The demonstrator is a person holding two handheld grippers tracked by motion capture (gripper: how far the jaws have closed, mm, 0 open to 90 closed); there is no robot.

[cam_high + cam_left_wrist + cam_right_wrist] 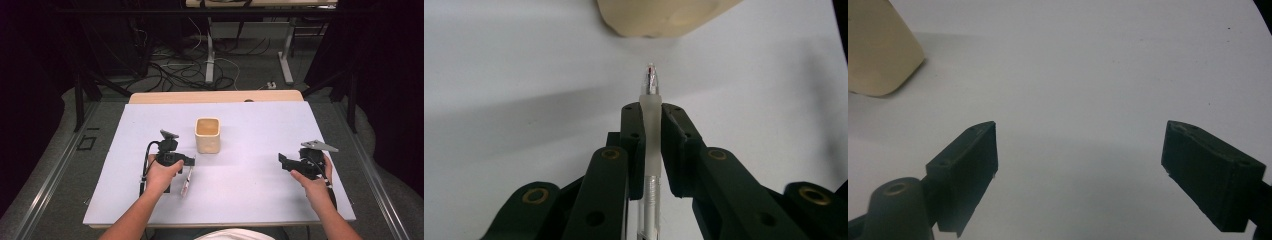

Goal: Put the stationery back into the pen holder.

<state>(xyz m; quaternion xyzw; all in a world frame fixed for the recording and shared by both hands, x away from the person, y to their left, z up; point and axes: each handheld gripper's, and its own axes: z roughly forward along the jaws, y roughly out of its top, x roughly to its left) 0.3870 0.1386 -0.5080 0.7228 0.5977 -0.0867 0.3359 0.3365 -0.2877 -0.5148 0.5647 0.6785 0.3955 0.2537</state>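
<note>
Clear plastic pen (651,115), frosted grip sleeve, transparent tip with dark-red point; clamped between jaws of left hand-held gripper (651,117), tip poking past jaw ends toward cup. In high view pen (187,181) hangs slanted below gripper, over white worktop (250,190).

Cream squarish cup (207,135), open top, upright on worktop centre, just beyond pen tip, not touching.

I'm working in what looks like a lab — a white-topped table (260,190) ringed by black curtains (30,75). At twelve o'clock, loose cables (175,70) sprawl across the floor beneath metal desk legs (210,60).
</note>
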